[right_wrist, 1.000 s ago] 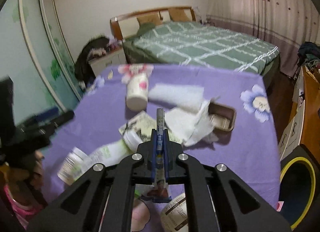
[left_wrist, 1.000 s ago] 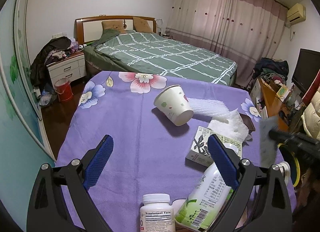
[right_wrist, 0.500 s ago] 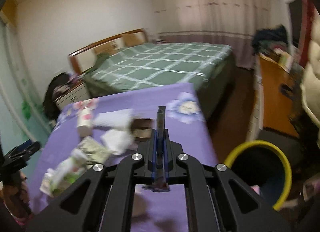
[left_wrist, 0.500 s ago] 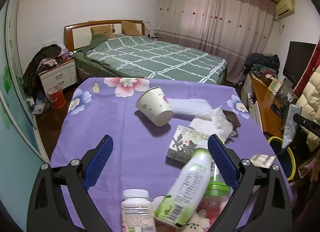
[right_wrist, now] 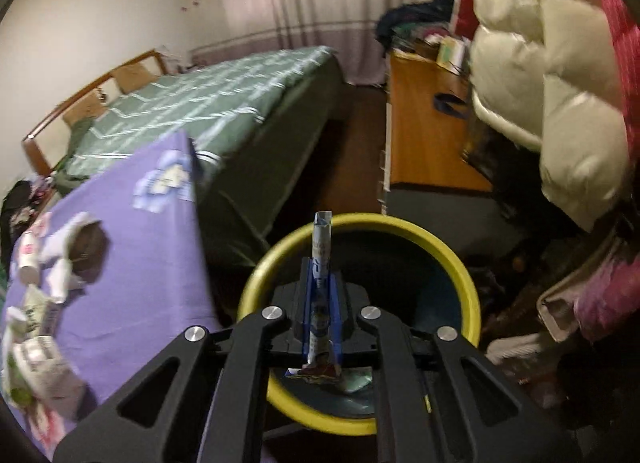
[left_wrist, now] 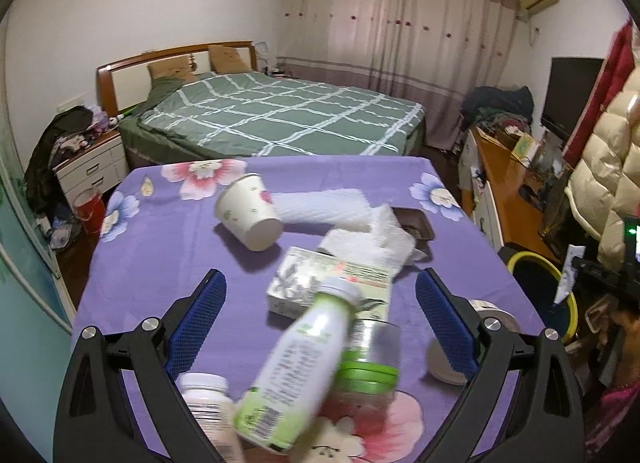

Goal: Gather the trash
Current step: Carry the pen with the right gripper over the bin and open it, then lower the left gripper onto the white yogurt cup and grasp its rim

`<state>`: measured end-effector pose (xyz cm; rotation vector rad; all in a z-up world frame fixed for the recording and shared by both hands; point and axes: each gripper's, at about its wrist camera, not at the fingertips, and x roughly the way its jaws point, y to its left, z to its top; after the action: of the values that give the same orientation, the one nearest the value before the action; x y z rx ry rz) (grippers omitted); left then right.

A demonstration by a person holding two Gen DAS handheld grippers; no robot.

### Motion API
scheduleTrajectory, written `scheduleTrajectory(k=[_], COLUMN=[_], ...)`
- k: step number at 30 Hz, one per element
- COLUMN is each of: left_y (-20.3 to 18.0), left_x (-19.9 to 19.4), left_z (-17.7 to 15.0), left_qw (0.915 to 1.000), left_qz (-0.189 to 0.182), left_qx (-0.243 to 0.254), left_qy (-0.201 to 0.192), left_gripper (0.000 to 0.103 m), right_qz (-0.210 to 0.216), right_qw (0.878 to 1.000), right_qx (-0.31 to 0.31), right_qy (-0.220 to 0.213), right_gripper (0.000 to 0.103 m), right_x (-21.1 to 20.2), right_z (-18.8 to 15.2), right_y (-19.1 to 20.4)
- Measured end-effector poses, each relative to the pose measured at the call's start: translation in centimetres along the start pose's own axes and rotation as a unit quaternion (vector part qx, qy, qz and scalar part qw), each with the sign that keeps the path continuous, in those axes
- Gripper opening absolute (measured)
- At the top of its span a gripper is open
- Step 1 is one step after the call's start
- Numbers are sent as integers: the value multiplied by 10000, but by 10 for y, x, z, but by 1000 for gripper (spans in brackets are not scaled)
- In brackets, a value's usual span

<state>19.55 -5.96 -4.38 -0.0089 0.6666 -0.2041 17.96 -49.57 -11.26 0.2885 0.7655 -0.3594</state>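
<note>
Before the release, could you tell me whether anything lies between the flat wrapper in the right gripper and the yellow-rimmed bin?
Nothing visible does: the wrapper sits between the just-opening jaws of the right gripper, directly over the bin's open mouth.

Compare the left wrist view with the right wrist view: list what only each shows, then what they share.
Only the left wrist view: the open left gripper over the green-and-white bottle, and the pill bottle.

Only the right wrist view: the right gripper, jaws just opening around a flat wrapper, directly above the bin's inside.

Both: the purple tablecloth, paper cup, yellow-rimmed bin.
</note>
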Motion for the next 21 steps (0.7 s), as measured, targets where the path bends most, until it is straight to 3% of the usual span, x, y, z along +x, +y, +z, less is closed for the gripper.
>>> scheduleTrajectory(k=[1,3,14,21], left_y=[-7,-20,-86,-110], left_x=[1,3,32,57], left_z=[-1,-3,-30,-16], left_qw=[10000,9997,9929,9911], left_qz=[-51,-135,-393,-537], left_qx=[57,180,907,967], left_qy=[28,83,662,739], left_gripper=[94,94,94,94], right_qz=[-28,-22,183,296], right_qw=[10000,9999,9996,9992], right_qx=[38,145,200,279], right_qy=[59,50,7,42], right_gripper=[27,32,34,34], right_x=[5,8,4,7], right_z=[-2,-6,-6,-6], right_y=[-5,-11,-19,-26])
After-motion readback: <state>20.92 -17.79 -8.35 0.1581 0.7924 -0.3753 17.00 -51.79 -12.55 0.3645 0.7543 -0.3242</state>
